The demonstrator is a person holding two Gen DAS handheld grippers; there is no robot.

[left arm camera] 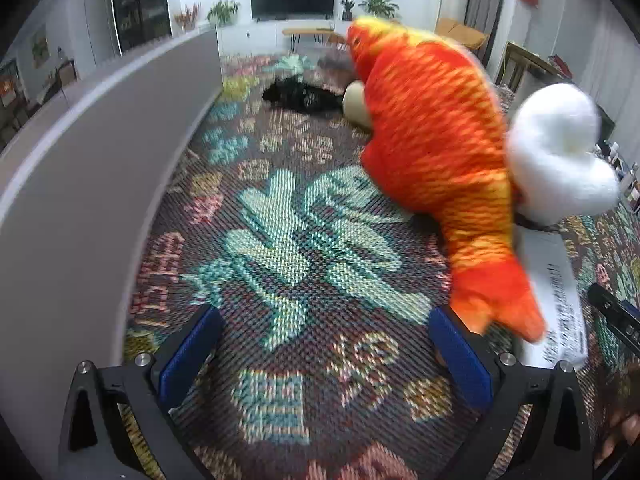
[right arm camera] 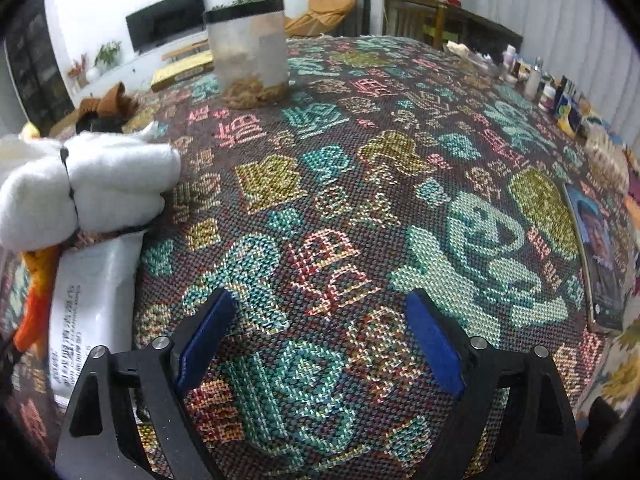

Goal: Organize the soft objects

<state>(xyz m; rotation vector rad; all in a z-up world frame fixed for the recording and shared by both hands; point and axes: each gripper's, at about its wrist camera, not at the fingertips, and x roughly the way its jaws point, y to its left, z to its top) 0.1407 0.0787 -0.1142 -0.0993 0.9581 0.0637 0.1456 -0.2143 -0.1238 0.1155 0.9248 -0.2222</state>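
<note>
My left gripper point(left arm camera: 320, 340) hangs over the patterned woven cloth point(left arm camera: 288, 240) with its blue pads spread wide and nothing between them; my right gripper point(right arm camera: 320, 320) likewise stands wide apart over bare cloth, holding nothing. Orange fish plush point(left arm camera: 432, 140): lies on the cloth just right of my left gripper, tail fin near the right pad. White plush point(left arm camera: 560, 152): touching the fish on its far side, resting partly on a white printed packet point(left arm camera: 560, 300). In the right wrist view the white plush sits at the left edge. Beyond: a black soft item point(left arm camera: 300, 96), a clear lidded container point(right arm camera: 250, 48), small bottles point(right arm camera: 536, 76) along the cloth's right edge
</note>
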